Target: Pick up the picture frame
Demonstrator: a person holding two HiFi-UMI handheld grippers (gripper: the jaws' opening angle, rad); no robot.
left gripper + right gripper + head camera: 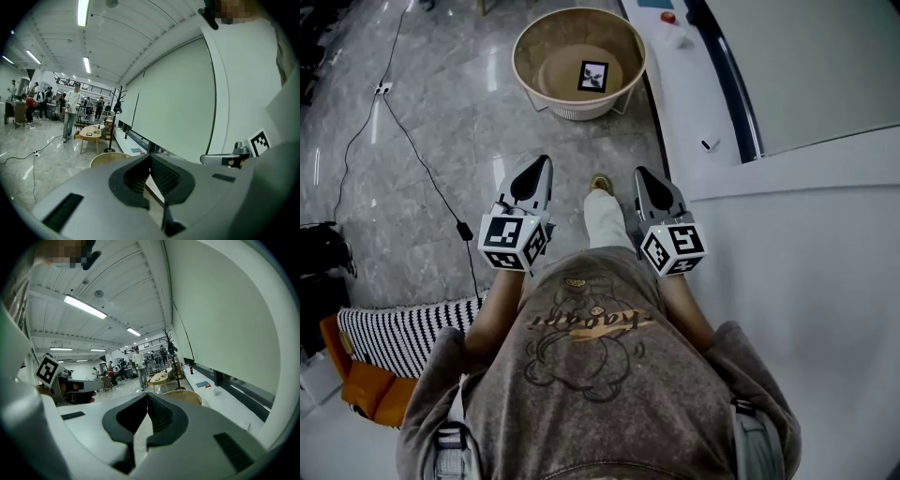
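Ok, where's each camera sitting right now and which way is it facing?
Head view: on the person's head, looking steeply down; shows torso, forearms, a leg, left gripper and right gripper, the frame in the basket ahead.
Left gripper view: on the left gripper, looking forward along its shut fingers across the hall; right gripper at right edge.
Right gripper view: same along its shut fingers; left gripper at left.
Shared: all three show the basket; only the head view shows the frame.
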